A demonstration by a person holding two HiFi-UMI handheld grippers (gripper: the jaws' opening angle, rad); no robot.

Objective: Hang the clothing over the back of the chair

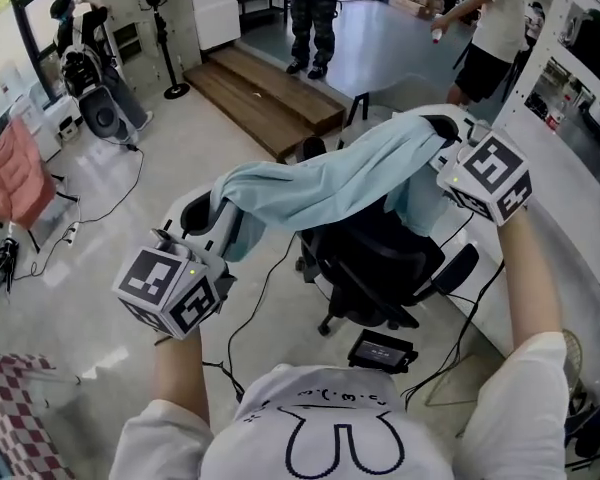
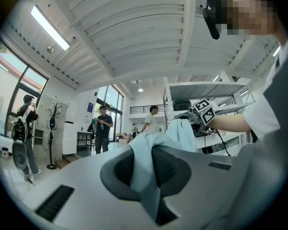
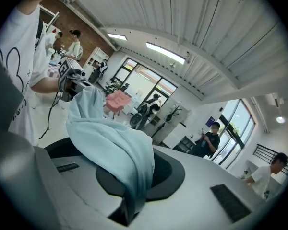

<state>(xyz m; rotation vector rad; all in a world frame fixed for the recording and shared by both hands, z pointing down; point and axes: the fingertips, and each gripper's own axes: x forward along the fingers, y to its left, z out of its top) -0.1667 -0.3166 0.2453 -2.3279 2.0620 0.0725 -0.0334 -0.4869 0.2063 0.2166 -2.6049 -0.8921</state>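
Note:
A light blue garment (image 1: pixel 330 183) hangs stretched between my two grippers, just above a black office chair (image 1: pixel 380 258). My left gripper (image 1: pixel 223 211) is shut on the garment's left end, low at the left of the chair. My right gripper (image 1: pixel 432 136) is shut on its right end, over the chair's back. In the left gripper view the cloth (image 2: pixel 146 166) is pinched between the jaws and runs off to the right gripper (image 2: pixel 201 114). The right gripper view shows the cloth (image 3: pixel 117 150) bunched in the jaws and leading away to the left gripper (image 3: pixel 69 73).
A white desk (image 1: pixel 580 218) runs along the right. Cables and a black box (image 1: pixel 380 351) lie on the floor by the chair's base. A wooden step (image 1: pixel 265 93) is behind, with people (image 1: pixel 313 13) standing beyond. A pink chair (image 1: pixel 15 178) stands far left.

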